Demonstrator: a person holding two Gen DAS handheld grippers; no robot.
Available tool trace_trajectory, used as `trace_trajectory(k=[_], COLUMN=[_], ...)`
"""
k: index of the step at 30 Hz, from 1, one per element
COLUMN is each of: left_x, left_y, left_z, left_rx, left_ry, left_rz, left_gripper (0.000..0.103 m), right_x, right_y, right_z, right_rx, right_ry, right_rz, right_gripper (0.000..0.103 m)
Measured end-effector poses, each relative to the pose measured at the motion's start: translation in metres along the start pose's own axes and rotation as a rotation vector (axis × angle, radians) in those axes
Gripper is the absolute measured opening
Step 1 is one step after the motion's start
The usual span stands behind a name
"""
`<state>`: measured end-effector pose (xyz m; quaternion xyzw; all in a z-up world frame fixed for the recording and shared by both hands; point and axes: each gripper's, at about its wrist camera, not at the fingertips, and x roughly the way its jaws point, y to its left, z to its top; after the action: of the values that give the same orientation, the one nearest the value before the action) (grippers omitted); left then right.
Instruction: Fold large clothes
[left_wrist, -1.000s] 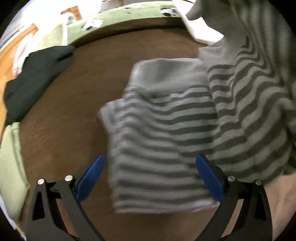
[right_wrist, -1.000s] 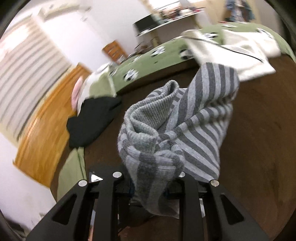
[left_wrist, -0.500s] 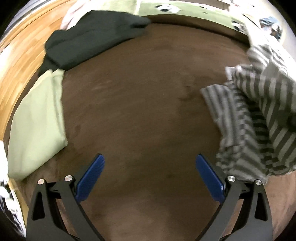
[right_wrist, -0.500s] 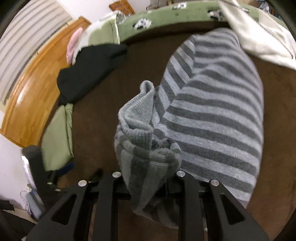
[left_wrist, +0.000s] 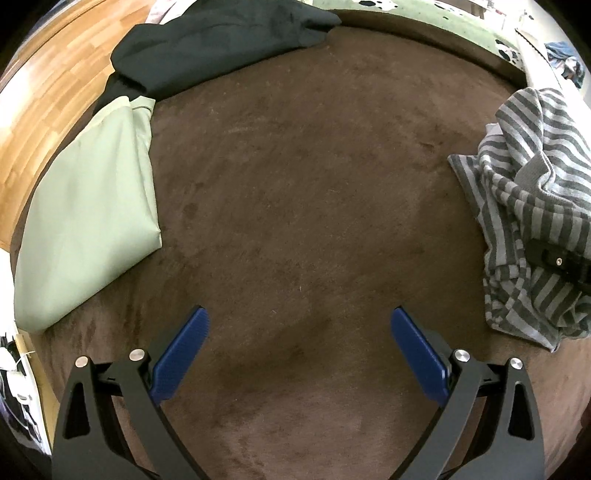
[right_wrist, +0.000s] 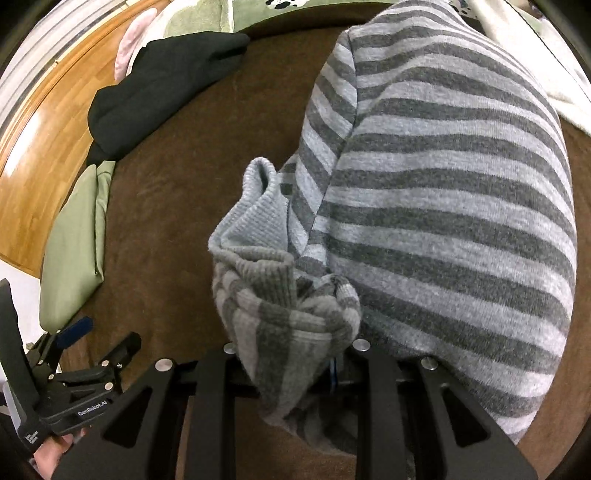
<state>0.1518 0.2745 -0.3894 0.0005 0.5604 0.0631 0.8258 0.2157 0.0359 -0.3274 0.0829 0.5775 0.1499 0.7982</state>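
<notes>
Left wrist view: the striped sweater (left_wrist: 532, 206), seen under the blue pads a second ago, is now found at the right edge of the brown blanket (left_wrist: 295, 184), and only bare blanket is framed by the wide-open left gripper (left_wrist: 299, 332). The right gripper (right_wrist: 291, 369) is angled steeply down, clamped on the sweater's bunched ribbed hem (right_wrist: 280, 295).
</notes>
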Motion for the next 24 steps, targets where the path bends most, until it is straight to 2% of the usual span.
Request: trace_trajectory(k=[4, 5, 7, 9, 11, 18, 21, 24], left_x=[-0.001, -0.004, -0.011, -0.017, -0.021, -0.038, -0.047, -0.058], left_y=[0.004, 0.005, 0.008, 0.012, 0.017, 0.028, 0.019, 0.003], left_z=[0.003, 0.004, 0.005, 0.007, 0.009, 0.012, 0.013, 0.016], left_rx=[0.005, 0.007, 0.016, 0.023, 0.020, -0.017, -0.005, 0.007], left_ry=[0.012, 0.011, 0.000, -0.011, -0.015, -0.025, -0.035, -0.046], left_rz=[-0.008, -0.008, -0.003, 0.007, 0.014, 0.009, -0.017, -0.075], left_gripper=[0.096, 0.096, 0.096, 0.096, 0.096, 0.096, 0.096, 0.096], right_x=[-0.007, -0.010, -0.019, -0.027, -0.033, -0.066, -0.089, -0.109], right_y=[0.000, 0.000, -0.005, -0.007, -0.003, -0.005, -0.011, -0.020], right_z=[0.001, 0.002, 0.005, 0.009, 0.011, 0.011, 0.018, 0.030], right_rx=[-0.033, -0.027, 0.017, 0.041, 0.035, 0.052, 0.030, -0.011], right_ry=[-0.002, -0.001, 0.012, 0.028, 0.036, 0.022, -0.015, -0.053], right_rz=[0.030, 0.046, 0.111, 0.180, 0.221, 0.272, 0.246, 0.172], right_gripper=[0.024, 0.027, 0.038, 0.063, 0.080, 0.082, 0.082, 0.082])
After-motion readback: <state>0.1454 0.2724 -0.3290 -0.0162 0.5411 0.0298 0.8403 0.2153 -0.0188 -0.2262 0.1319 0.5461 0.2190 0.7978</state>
